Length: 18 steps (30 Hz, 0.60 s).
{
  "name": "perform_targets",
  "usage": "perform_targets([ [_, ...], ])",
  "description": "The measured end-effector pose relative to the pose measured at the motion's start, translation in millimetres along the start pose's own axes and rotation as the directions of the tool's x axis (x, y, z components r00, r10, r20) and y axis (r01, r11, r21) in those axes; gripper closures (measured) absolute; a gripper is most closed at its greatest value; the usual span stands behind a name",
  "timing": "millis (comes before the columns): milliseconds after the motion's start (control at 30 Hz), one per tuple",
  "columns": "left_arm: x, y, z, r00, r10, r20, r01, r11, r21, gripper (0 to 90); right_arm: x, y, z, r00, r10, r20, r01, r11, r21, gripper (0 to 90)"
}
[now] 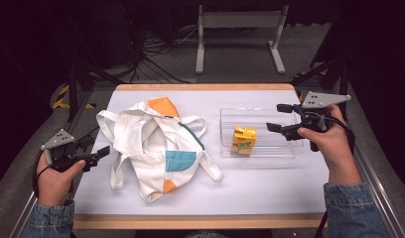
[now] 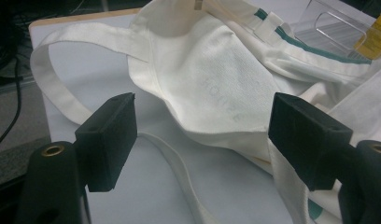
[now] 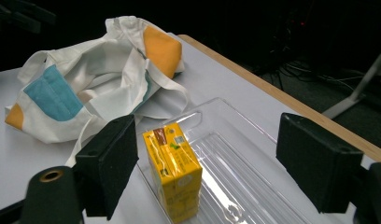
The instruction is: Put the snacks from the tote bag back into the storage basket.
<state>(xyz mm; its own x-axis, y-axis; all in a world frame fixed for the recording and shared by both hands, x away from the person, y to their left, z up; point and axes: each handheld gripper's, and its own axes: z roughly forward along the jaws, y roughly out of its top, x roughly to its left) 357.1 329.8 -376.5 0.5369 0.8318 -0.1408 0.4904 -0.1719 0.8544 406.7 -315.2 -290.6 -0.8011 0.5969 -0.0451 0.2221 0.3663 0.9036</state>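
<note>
A crumpled white cloth tote bag [image 1: 156, 146] with orange and teal patches lies left of centre on the table; its straps spread out to both sides. A yellow drink carton [image 1: 243, 141] stands upright in a clear plastic tray [image 1: 277, 148] at the right. My left gripper [image 1: 99, 154] hovers open at the table's left edge, jaws facing the bag [image 2: 212, 88], nothing between them. My right gripper [image 1: 278, 117] is open above the tray's right end, and the carton [image 3: 173, 170] stands ahead of its left jaw in the tray [image 3: 244, 177].
The white table top [image 1: 260, 188] has wooden strips along its near and far edges. Beyond the far edge stand a white frame [image 1: 237, 29] and loose cables [image 1: 156, 54] on the floor. Metal rails run along both table sides.
</note>
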Motion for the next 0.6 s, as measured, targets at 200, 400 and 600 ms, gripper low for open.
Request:
perform_targets([
  [200,-1.9,-2.6,-6.6,1.0000,0.001,-0.008,-0.001,0.9999,-0.010,24.2,0.5,-11.7,-24.1,0.9969,0.036,0.070,-0.036,0.999,-0.007,19.3],
  [400,-2.6,-5.4,-10.9,0.9999,0.000,-0.010,0.000,1.0000,-0.008,23.9,4.9,-32.5,-38.8,0.9866,0.069,0.148,-0.068,0.998,-0.015,15.2],
  [600,-2.1,-6.0,-11.9,1.0000,-0.007,-0.006,0.007,0.9999,-0.012,23.9,10.4,-51.2,-44.0,0.9795,0.100,0.175,-0.093,0.995,-0.046,12.2],
])
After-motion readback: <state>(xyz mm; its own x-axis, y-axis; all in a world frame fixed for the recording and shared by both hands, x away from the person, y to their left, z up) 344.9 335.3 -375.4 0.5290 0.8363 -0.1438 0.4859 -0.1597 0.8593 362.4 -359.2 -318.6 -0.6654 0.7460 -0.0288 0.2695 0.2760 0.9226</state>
